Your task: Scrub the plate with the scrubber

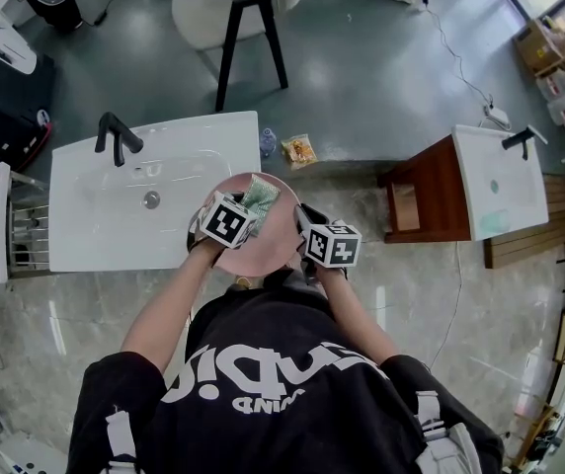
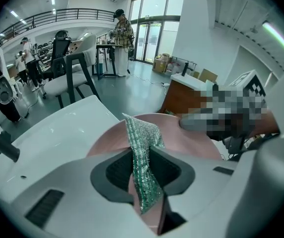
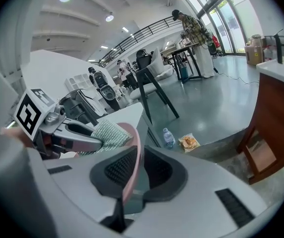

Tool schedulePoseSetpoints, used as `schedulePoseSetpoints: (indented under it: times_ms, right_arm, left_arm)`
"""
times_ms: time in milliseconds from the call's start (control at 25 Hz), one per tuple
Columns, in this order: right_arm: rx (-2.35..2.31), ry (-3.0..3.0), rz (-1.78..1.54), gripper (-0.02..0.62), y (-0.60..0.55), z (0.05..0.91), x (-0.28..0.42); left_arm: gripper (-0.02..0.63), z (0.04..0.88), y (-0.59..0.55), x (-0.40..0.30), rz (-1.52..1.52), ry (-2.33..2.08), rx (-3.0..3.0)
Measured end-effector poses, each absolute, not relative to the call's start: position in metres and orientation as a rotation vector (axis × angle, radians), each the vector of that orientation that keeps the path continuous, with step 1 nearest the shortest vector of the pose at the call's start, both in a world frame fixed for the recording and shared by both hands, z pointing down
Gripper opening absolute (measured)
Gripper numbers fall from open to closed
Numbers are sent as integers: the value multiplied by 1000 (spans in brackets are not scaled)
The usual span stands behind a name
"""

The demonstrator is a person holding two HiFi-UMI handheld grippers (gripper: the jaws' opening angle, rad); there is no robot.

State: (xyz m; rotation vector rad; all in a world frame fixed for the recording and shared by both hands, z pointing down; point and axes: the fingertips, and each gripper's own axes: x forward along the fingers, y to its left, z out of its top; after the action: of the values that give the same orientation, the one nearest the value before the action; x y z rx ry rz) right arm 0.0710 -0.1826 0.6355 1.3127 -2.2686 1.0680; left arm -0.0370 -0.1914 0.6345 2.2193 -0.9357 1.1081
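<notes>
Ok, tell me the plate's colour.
The plate is plain pink, with no pattern. It shows best in the left gripper view.

The scrubber (image 2: 142, 148) is rough, glittering green woven mesh; the plate (image 2: 107, 140) looks like smooth, matt pink plastic; the sink (image 1: 105, 215) is glossy white; the floor (image 1: 362, 67) is polished, reflective grey; the cabinet (image 1: 431, 181) is reddish wood.

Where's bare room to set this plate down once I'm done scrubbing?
The basin is bare between the faucet and the plate, around the drain; so is the sink's left front. The right front corner is crowded: left gripper, right gripper, scrubber and plate.
</notes>
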Motion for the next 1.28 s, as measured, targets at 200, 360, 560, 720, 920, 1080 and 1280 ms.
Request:
schedulePoseSetpoints:
  times_ms: [200,360,560,720,920,1080,1280]
  right_arm:
    - [1351,-2303,1037,133,-190,622,83]
    - [1362,-2320,1000,135,-191,611,90]
    - [1347,-2359,956,135,-186,593,90]
    - [1312,-2413,865,90,-180,567,84]
    - [1291,-2564,699,20,-172,513,74]
    - [1304,-2659,568,20,-166,471,68]
    - [1328,-2747,358,20,-161,435,62]
  left_arm:
    - [109,633,-191,-34,1097,-930,2227]
    - [107,625,-187,-33,1074,-912,2220]
    - [104,608,-184,-39,1053,-924,2239]
    - [101,582,-184,-46,944,-973,2271]
    - [100,528,-181,-54,694,-1070,2358]
    - [100,485,-174,-64,530,-1170,2427]
    - [100,442,-170,-76,301,-1306,2515]
